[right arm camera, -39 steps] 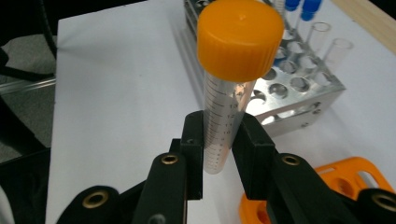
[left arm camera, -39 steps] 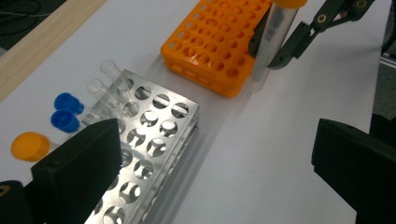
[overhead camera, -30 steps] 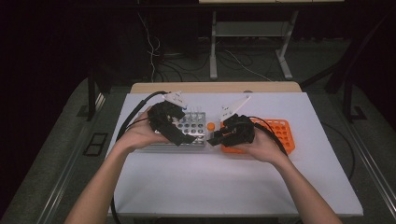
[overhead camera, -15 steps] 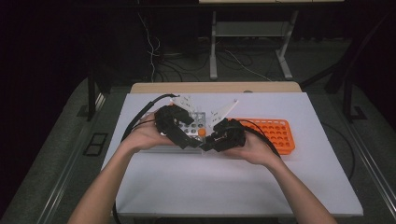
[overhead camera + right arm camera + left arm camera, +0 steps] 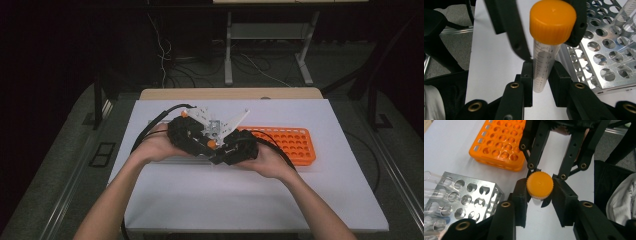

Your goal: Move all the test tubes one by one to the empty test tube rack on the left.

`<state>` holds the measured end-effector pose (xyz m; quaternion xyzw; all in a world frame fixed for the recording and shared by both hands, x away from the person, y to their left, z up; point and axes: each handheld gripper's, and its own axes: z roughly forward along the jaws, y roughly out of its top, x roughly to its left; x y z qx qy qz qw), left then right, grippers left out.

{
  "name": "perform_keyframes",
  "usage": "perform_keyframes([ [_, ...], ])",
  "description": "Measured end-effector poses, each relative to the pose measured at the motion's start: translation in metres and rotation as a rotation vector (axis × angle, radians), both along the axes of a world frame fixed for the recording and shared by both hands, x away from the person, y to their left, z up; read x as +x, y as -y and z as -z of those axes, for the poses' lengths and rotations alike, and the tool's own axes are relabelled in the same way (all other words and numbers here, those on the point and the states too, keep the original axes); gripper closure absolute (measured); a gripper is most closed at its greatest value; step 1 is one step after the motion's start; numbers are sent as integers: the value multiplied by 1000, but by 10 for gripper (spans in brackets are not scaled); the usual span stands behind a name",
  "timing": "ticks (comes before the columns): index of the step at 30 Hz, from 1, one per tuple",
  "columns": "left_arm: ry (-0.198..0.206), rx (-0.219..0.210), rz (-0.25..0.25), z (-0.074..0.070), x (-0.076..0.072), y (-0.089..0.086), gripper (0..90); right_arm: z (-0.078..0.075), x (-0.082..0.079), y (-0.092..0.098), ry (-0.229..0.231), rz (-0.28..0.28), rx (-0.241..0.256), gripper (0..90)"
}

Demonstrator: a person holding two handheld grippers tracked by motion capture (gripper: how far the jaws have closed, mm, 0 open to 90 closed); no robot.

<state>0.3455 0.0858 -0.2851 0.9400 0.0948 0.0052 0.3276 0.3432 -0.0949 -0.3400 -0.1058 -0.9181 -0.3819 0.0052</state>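
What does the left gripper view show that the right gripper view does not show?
Left gripper view alone: the orange rack with its empty holes, and the orange cap seen from its top, gripped on two sides by the left tool.

Right gripper view alone: the clear tube from the side, with printed graduation marks, its body clamped by the right tool below the cap.

Both views share the orange cap, the metal rack with round holes, the white table surface, and the other tool close ahead.
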Motion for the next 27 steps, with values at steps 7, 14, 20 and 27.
perform_keyframes([
  [7,-11,11,5,2,2,1,685,3,0,-2,2,-4,-5,734],
  [14,-4,-2,-36,-2,8,-8,688,1,0,3,14,29,-6,530],
  [20,18,-3,-85,-6,15,-22,688,-2,2,18,26,87,22,376],
  [27,35,-14,-154,-11,24,-37,689,-6,3,38,24,189,45,105],
])
